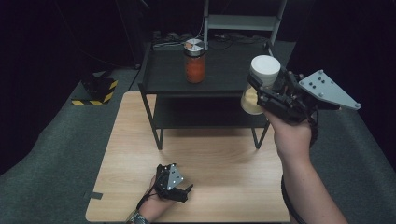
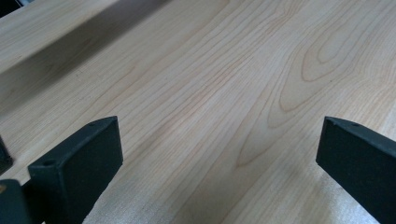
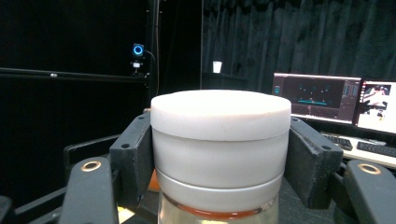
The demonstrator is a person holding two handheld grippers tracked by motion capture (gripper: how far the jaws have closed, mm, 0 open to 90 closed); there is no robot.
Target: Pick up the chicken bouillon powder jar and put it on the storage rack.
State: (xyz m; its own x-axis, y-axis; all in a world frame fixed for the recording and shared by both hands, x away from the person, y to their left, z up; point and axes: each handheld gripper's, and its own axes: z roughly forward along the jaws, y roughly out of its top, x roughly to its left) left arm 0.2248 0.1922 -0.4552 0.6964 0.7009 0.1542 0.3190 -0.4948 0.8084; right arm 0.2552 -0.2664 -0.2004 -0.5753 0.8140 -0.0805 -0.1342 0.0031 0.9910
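While my right gripper (image 1: 259,91) clamps the white-lidded jar (image 1: 261,83) in the air beside the black shelf (image 1: 224,70), I judge I am carrying it; next I must lower it gently near the orange jar (image 1: 194,60). My left gripper (image 1: 180,190) rests spread on the wooden table (image 2: 210,93), in a dark room with monitors (image 3: 317,98).

No text or label is readable.
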